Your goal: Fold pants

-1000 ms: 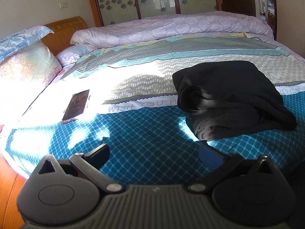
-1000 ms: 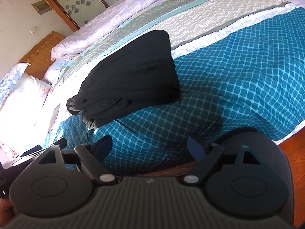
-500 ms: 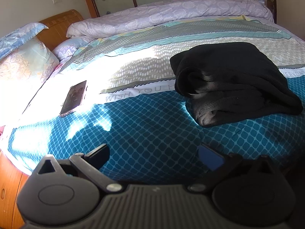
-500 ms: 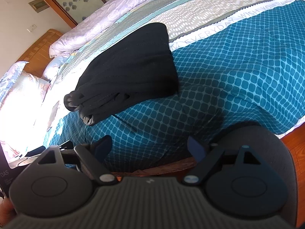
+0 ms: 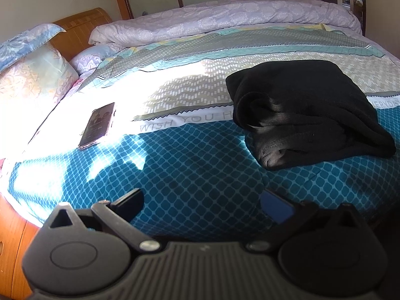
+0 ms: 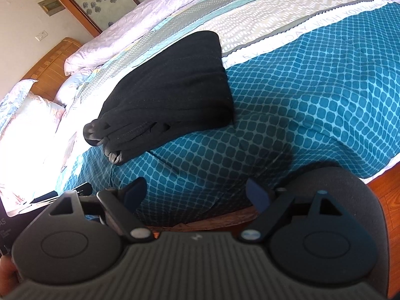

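Patterned teal-and-grey bedspread (image 5: 190,165) across bed; smartphone (image 5: 98,125) lying flat in sunlit patch, near left edge. Rolled lilac duvet (image 5: 225,17) along far side. Floral pillows (image 5: 30,80) against wooden headboard (image 5: 80,27).

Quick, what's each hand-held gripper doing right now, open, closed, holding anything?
Left hand-held gripper: open, holding nothing.
Right hand-held gripper: open, holding nothing.

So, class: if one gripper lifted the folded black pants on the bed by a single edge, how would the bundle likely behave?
The black pants are probably floppy: the stacked layers sag and bulge at the open end, so they would likely droop and unfold. They look like thick, soft knit, so likely not slippery. On the soft bedspread, a push would probably bunch them rather than slide them.
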{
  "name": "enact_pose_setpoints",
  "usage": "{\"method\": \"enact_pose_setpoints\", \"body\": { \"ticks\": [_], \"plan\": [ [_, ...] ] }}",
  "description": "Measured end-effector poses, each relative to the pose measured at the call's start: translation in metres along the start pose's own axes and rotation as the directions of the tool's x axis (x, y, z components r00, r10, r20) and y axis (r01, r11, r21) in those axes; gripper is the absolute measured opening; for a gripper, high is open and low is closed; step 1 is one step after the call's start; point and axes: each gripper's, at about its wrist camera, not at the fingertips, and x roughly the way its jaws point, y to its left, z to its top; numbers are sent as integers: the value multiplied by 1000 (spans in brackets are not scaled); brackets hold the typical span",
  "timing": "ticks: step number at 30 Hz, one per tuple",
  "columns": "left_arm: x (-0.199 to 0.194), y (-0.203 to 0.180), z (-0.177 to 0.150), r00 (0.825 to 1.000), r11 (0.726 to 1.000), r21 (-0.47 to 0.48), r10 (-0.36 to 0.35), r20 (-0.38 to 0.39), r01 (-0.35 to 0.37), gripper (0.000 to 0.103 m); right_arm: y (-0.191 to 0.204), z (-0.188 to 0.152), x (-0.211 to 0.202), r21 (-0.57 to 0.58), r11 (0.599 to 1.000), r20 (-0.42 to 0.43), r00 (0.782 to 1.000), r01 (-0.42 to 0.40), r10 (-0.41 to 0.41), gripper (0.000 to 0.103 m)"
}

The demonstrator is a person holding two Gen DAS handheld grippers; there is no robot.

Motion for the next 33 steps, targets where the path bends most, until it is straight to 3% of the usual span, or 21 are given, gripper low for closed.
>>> {"method": "enact_pose_setpoints", "body": {
  "ticks": [15,33],
  "plan": [
    [6,5,0,999,999,-8,37,-19,-37,103,0,0,1,3,1000,0,1000,1,-1,89],
    [-1,5,2,994,996,12,93,51,-93,103,1,0,1,5,1000,10,1000,18,-18,89]
  ]
}}
